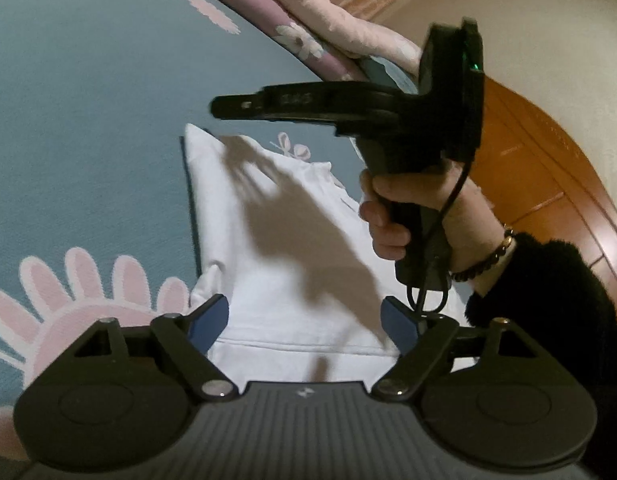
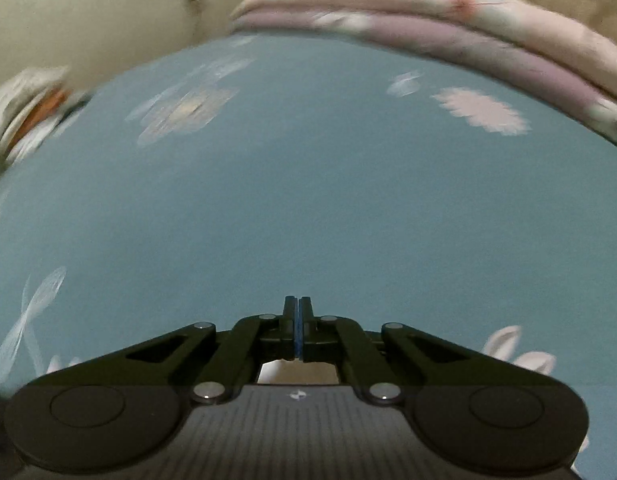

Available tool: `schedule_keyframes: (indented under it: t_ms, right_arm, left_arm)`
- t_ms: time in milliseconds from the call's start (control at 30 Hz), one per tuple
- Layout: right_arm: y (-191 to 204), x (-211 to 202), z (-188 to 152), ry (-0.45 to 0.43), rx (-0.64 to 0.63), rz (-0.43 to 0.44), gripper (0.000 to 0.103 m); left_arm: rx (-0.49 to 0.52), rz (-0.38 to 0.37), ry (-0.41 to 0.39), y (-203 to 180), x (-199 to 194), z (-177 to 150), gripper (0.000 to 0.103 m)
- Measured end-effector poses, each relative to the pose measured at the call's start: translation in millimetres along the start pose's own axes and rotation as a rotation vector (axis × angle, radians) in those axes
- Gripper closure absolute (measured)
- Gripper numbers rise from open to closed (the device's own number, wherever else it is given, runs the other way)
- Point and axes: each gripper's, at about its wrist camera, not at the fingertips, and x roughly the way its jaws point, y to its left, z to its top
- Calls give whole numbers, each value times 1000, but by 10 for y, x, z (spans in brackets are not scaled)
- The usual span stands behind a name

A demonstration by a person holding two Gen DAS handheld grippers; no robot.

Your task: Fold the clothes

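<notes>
A folded white garment (image 1: 276, 248) lies flat on the teal flowered bedsheet (image 1: 88, 140). My left gripper (image 1: 304, 324) is open, its blue-padded fingers (image 1: 208, 322) spread just above the garment's near edge, holding nothing. My right gripper (image 1: 228, 107), seen from the side in the left wrist view, is held in a hand above the garment and casts a shadow on it. In the right wrist view the right gripper (image 2: 297, 320) is shut with its pads together and nothing between them, above bare sheet (image 2: 308, 200).
A rolled pink and mauve floral quilt (image 1: 308, 12) lies along the far edge of the bed; it also shows in the right wrist view (image 2: 448, 32). A wooden bed frame (image 1: 548, 168) stands at the right. Blurred items (image 2: 28, 116) lie at the left bed edge.
</notes>
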Motion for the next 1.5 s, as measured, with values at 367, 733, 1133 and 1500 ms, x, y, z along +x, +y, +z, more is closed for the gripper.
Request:
schedule_keyframes:
  t_ms: [367,733,1133,1500]
  right_arm:
    - [108,-617,-316,17,-42,83,94]
    - [900,-353,-630,77,-197,186,94]
    - [600,-412,-777,47,-6,-10,87]
    - [176,-435,-735,-19,174,-129,56]
  left_arm:
    - [-65,52,-218,239,-587,193,16]
    - [-70,96,-230,269,-572,225,15]
    - [-81,83,-231,268,-581,244,15]
    - [-85,90,-230,281,-572,228,15]
